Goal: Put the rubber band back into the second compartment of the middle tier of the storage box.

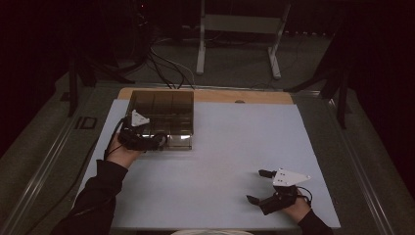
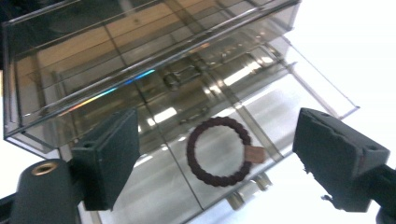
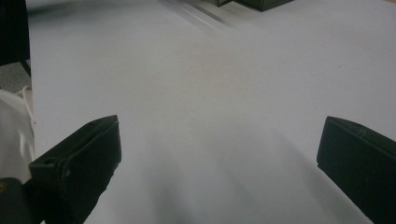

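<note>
The left gripper point(image 1: 147, 142) hovers at the near left corner of a smoky transparent compartment box point(image 1: 161, 105) at the far left of the tabletop point(image 1: 230, 147), its jaws spread wide apart and holding nothing. In the left gripper view a dark braided hair tie point(image 2: 219, 151) with a small brown tag lies flat in one of the box's near compartments, framed between the jaws. The right gripper point(image 1: 259, 188) rests low over the bare tabletop near its front right edge, well apart from the box, jaws likewise wide apart and empty.

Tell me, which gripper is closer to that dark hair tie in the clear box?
Left. The left gripper hovers open right over the hair tie in the clear box; the right gripper is far off, over bare table.
</note>
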{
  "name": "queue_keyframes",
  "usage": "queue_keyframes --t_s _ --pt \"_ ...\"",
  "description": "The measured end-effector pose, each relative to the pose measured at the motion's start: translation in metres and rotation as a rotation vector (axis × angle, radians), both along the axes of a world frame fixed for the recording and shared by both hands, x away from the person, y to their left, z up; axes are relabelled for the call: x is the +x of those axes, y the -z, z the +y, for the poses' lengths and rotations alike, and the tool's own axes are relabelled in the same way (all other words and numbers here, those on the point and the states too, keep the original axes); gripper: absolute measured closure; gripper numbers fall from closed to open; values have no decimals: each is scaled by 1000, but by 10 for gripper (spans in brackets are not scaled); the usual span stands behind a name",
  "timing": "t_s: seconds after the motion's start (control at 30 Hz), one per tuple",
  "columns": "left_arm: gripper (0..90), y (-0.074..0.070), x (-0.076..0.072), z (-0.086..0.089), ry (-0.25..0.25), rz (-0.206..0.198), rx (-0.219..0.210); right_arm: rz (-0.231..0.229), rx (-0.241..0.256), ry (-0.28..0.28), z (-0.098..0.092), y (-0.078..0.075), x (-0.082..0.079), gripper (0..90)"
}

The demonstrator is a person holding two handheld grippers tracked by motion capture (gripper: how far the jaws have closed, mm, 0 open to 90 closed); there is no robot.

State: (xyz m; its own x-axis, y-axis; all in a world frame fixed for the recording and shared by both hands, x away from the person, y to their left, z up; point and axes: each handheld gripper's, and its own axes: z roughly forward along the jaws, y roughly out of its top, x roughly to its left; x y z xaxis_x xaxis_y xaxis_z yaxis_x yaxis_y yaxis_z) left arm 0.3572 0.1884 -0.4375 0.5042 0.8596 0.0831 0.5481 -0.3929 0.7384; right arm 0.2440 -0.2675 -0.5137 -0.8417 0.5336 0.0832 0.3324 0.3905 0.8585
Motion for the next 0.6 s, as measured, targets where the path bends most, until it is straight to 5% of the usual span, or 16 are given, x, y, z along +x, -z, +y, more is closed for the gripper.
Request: queue_keyframes --t_s 0.3,0.6 --pt "34 -8 -13 2 27 -19 -25 0 2 1 0 0 0 0" --pt "25 -7 -26 4 23 -43 -51 0 2 1 0 0 0 0"
